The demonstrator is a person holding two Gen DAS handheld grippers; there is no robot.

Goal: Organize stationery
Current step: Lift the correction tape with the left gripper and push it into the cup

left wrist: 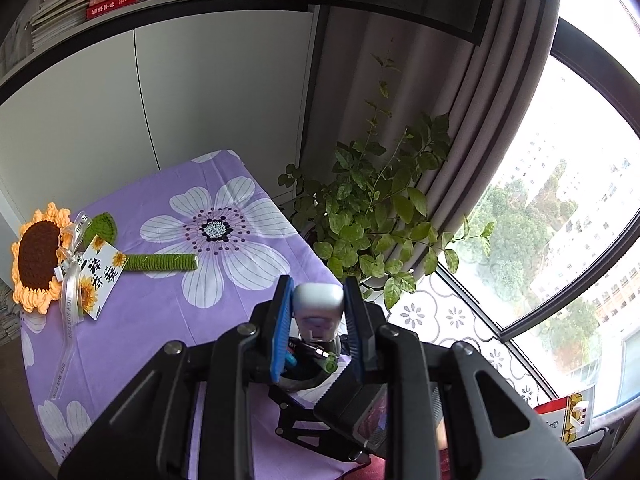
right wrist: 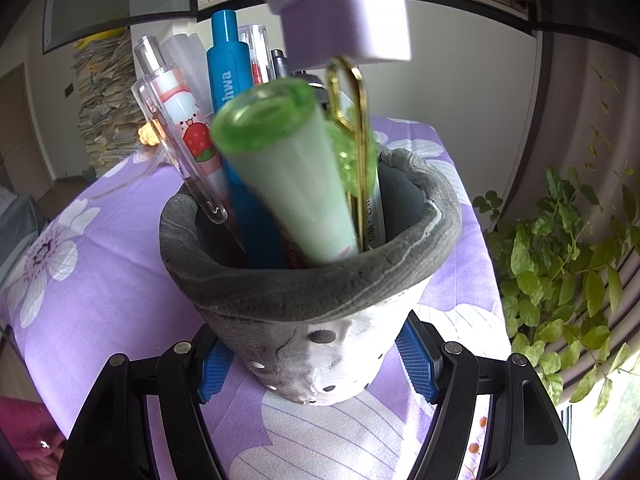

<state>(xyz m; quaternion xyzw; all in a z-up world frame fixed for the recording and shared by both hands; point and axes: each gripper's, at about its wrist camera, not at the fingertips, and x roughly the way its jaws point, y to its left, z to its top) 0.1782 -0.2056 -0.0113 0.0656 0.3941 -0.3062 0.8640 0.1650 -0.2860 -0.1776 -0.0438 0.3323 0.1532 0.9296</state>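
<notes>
Blue pen [right wrist: 230, 92] in pen holder [right wrist: 312, 280]: letters "hwa" legible, start of word hidden.
Ribbon [left wrist: 66, 308] on crochet sunflower [left wrist: 38, 256]: repeated "FOR YOU".
Card [left wrist: 100, 276] tied to sunflower: Chinese characters, too small to read.
Red book spine [left wrist: 112, 4] on shelf: Chinese title, illegible.

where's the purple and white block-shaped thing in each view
Left wrist view: the purple and white block-shaped item sits centre, clamped between the left claw's blue pads, above the grey and white pen pot.
Right wrist view: it hangs at top centre, over the pens in the pot.
Shared landmark: the purple floral tablecloth.
</notes>
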